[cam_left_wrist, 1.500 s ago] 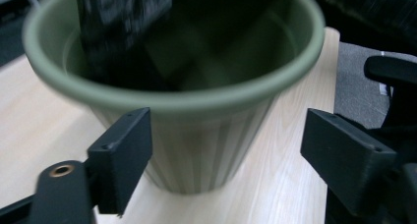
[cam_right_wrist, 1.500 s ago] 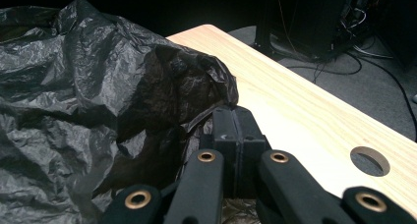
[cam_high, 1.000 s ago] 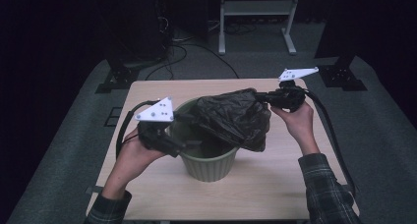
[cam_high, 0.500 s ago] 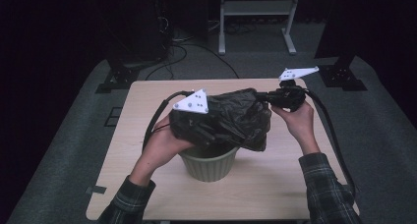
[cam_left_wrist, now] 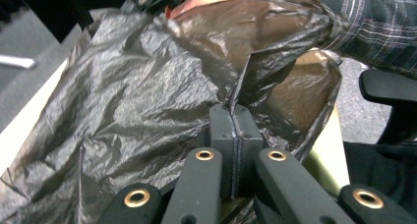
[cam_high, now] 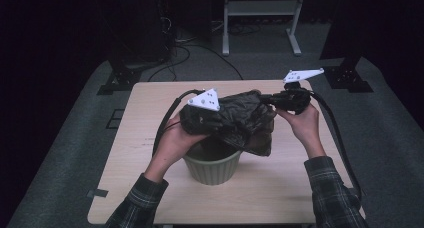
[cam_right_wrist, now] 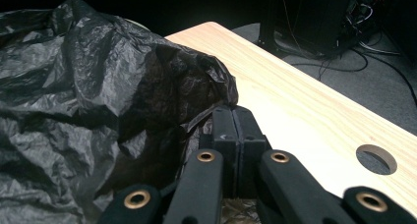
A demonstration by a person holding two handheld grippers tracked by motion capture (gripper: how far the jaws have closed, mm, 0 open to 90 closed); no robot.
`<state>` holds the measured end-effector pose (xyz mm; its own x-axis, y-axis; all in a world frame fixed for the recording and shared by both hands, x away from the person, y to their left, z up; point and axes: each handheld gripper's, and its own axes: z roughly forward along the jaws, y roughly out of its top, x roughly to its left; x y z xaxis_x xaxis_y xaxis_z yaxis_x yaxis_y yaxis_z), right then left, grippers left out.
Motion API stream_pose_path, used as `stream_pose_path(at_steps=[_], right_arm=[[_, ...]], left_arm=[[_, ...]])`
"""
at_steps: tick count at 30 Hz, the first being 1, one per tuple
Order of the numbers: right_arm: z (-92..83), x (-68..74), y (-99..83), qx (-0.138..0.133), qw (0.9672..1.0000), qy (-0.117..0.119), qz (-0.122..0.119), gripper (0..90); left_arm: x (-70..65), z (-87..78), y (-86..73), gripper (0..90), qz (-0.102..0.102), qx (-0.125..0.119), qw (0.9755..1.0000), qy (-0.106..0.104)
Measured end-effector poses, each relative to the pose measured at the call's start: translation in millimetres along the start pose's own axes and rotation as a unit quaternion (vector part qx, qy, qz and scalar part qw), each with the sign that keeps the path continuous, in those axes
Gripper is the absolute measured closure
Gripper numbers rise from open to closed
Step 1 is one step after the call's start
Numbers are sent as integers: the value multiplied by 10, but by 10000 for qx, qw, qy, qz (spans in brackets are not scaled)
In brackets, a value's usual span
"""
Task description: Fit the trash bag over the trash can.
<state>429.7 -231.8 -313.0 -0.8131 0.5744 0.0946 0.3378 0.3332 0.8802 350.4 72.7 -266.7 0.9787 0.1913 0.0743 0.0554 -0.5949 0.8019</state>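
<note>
The left gripper (cam_high: 220, 119) has just closed — a moment ago it hung open at the near-left side of the green bin (cam_high: 212, 167), and it has since swung in over the bin's mouth; its jaws now stand pressed together on a fold of the black bin bag (cam_high: 245, 119), a thin ridge of film rising from between the pads (cam_left_wrist: 235, 117). The right gripper (cam_high: 267, 99) is likewise clenched on the bag at its far-right edge, the film tucked in between its closed pads (cam_right_wrist: 235, 121), and it has kept its place. So the bag is now caught at two points and hangs bunched between the two hands, above the bin's opening and not yet seated in it; part of it droops down over the rim on the right side. The bin stands upright on the wooden table (cam_high: 150, 113), near its front edge. By my reading, the second grasp is what the job wanted: with both edges held, the mouth of the bag can be drawn apart and stretched over the rim; whether either gripper has one layer or two is something I cannot tell.
</note>
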Motion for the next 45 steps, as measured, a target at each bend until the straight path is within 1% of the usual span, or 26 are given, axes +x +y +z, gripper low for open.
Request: stream_pose_path(at_steps=[2, 5, 8, 10, 13, 14, 15, 17, 21, 25, 27, 30, 32, 35, 37, 38, 43, 45], right_arm=[[-10, 8, -2, 13, 10000, -3, 4, 804], [-62, 21, -12, -8, 10000, -41, 74, 725], [-151, 20, -26, -76, 9998, -14, 157, 689], [-213, 28, -36, -98, 9998, 24, 198, 662], [-311, 64, -55, -97, 9998, 19, 167, 642], [-394, 96, -78, -125, 9998, 17, 161, 639], [-394, 96, -78, -125, 9998, 17, 161, 639], [-482, 138, -112, -158, 9997, 34, 157, 628], [-648, 289, -222, -236, 9995, 166, 119, 617], [-747, 470, -351, -185, 9994, 280, 21, 609], [-778, 564, -404, -190, 9991, 388, -2, 604], [-796, 693, -458, -200, 9984, 526, -47, 583], [-800, 783, -488, -251, 9981, 555, -118, 577], [-788, 915, -528, -374, 9965, 732, -141, 546], [-776, 988, -540, -402, 9955, 844, -162, 522], [-765, 1020, -545, -424, 9950, 881, -181, 514], [-683, 1134, -555, -486, 9935, 1004, -212, 395], [-648, 1153, -546, -486, 9931, 1045, -206, 389]], left_arm=[[13, -13, -33, 899, -41, 3, 10000, 18], [39, -58, -95, 899, -125, -18, 9999, 77], [72, -109, -145, 899, -219, -55, 9996, 140], [91, -139, -168, 899, -236, -57, 9995, 190], [106, -169, -195, 899, -285, -82, 9993, 224], [112, -175, -202, 899, -289, -89, 9993, 229], [115, -180, -210, 899, -310, -88, 9992, 236], [120, -180, -216, 899, -346, -98, 9989, 289], [133, -162, -218, 899, -420, -117, 9985, 320], [151, -128, -223, 899, -447, -88, 9985, 316], [151, -114, -225, 899, -472, -87, 9984, 309], [149, -101, -224, 899, -508, -95, 9981, 328], [147, -95, -224, 899, -509, -85, 9981, 322], [143, -94, -223, 899, -516, -67, 9981, 318], [140, -94, -220, 899, -528, -65, 9981, 323], [139, -95, -219, 899, -527, -69, 9981, 325], [136, -83, -218, 899, -563, -58, 9979, 318], [135, -76, -214, 899, -553, -65, 9980, 310]])
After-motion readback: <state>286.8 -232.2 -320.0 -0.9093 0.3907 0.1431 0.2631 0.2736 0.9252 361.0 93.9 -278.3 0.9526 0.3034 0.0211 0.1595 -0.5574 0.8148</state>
